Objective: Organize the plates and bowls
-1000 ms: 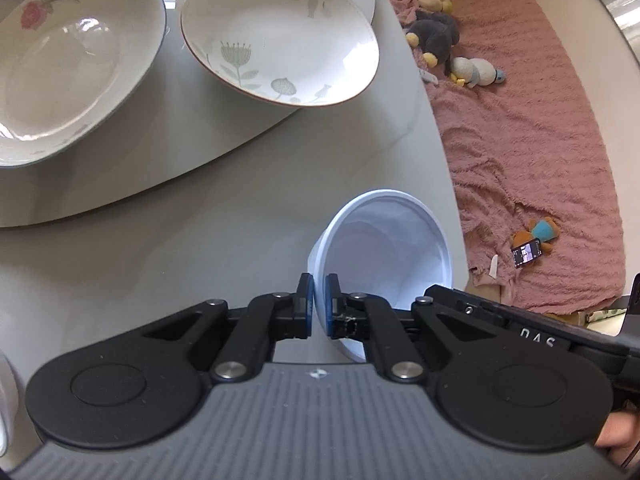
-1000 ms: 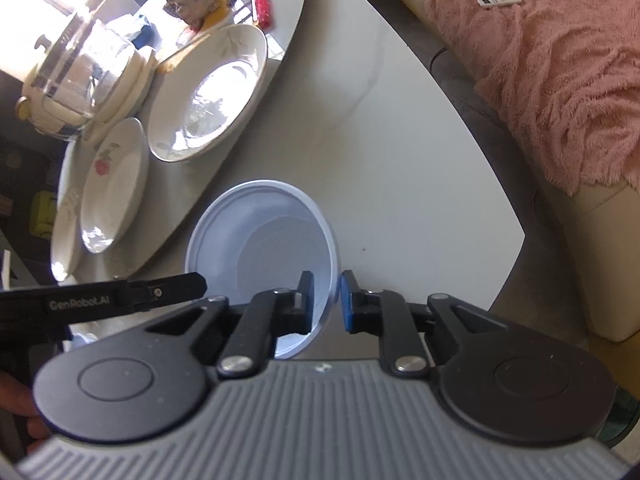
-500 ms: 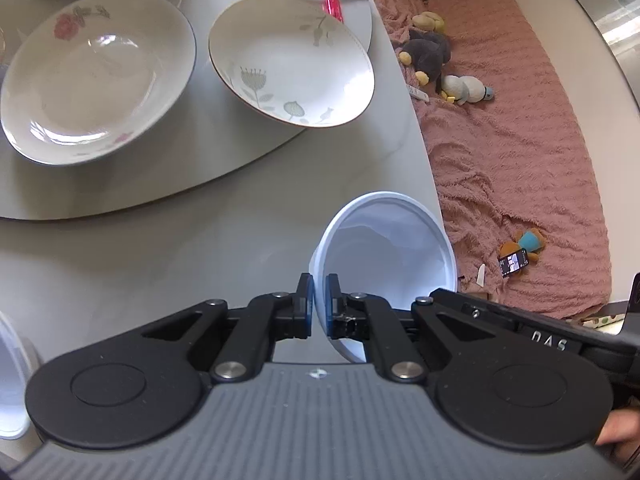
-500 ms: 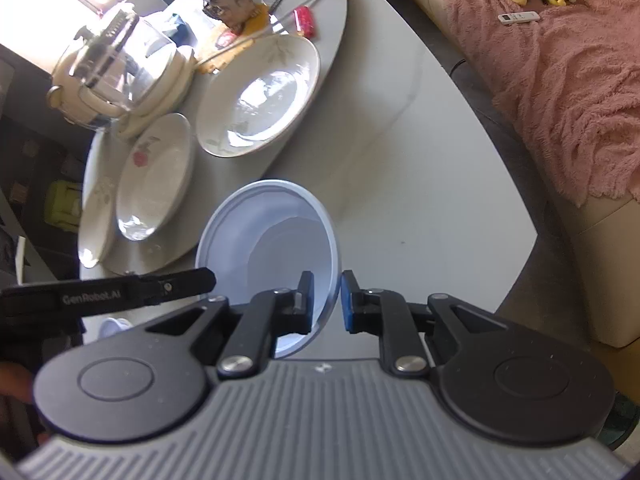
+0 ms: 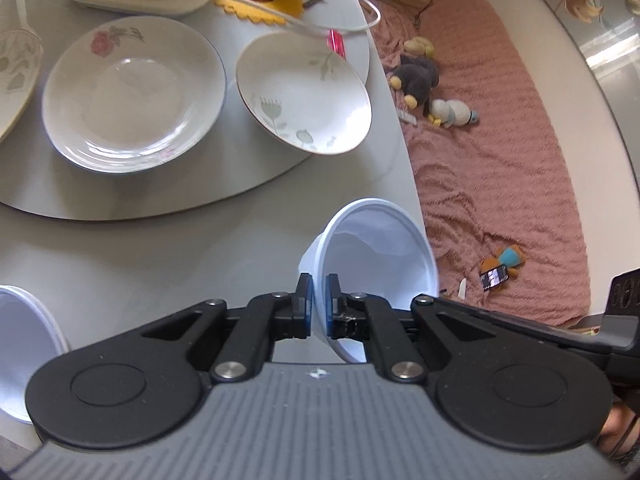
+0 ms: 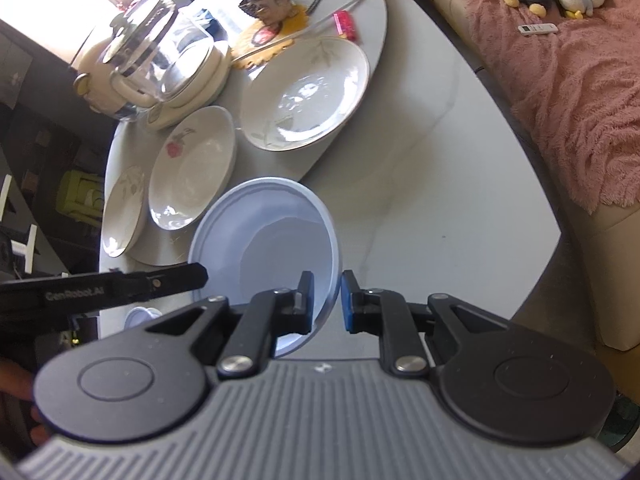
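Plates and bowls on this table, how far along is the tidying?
Early, apparently. Done: nothing looks stacked; the rose plate, flower plate and a third plate lie separately on the turntable. In hand: one white bowl, its rim pinched by both the left gripper and right gripper. Left: placing it, a second white bowl nearby, and gathering the plates.

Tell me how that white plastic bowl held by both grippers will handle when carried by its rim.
The white plastic bowl looks thin-walled, so it is probably light and may flex where the right gripper and left gripper pinch its rim. Its smooth, glossy wall could slip between the fingers. It is unlikely to break, unlike the ceramic plates nearby.
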`<state>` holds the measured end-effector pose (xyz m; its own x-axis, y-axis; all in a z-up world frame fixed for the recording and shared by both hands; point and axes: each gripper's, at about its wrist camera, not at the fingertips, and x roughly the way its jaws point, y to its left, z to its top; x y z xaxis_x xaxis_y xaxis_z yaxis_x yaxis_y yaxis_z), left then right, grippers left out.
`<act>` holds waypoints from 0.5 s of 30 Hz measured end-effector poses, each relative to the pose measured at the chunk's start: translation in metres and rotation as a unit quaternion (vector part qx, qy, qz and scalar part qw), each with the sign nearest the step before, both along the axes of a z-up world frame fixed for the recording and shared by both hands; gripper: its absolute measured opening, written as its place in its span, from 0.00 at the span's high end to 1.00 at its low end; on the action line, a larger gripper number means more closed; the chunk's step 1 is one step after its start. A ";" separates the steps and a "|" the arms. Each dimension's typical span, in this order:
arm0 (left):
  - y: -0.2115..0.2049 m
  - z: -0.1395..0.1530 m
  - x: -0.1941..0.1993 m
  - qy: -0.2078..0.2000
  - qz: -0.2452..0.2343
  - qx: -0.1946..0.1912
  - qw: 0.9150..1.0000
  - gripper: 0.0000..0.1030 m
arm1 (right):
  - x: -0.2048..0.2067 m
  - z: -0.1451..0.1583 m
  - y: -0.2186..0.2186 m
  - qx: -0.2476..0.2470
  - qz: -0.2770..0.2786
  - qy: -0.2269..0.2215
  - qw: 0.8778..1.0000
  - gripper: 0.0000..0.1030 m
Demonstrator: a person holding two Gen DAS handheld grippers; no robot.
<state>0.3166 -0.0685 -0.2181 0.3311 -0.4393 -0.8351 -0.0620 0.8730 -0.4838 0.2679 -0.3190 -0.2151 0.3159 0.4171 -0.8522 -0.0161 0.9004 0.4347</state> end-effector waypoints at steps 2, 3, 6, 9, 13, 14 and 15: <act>0.009 0.004 -0.004 -0.004 0.005 -0.004 1.000 0.93 | 0.000 0.002 0.008 -0.001 0.007 -0.002 1.000 0.84; 0.014 0.006 -0.006 -0.005 0.007 -0.004 1.000 0.93 | -0.001 0.003 0.012 -0.001 0.011 -0.003 1.000 0.84; 0.029 0.011 -0.012 -0.008 0.017 -0.007 1.000 0.93 | -0.002 0.005 0.026 -0.003 0.022 -0.003 1.000 0.84; 0.045 0.015 -0.020 -0.010 0.029 -0.013 0.999 0.93 | -0.003 0.007 0.039 -0.002 0.035 0.000 0.999 0.84; 0.067 0.020 -0.031 -0.012 0.045 -0.023 0.999 0.93 | -0.004 0.009 0.057 -0.002 0.054 0.000 0.999 0.83; 0.073 0.019 -0.032 -0.010 0.052 -0.030 0.998 0.93 | -0.004 0.009 0.062 -0.002 0.057 0.000 0.998 0.83; 0.080 0.019 -0.035 -0.010 0.059 -0.038 0.997 0.93 | -0.004 0.010 0.068 -0.004 0.061 -0.001 0.998 0.83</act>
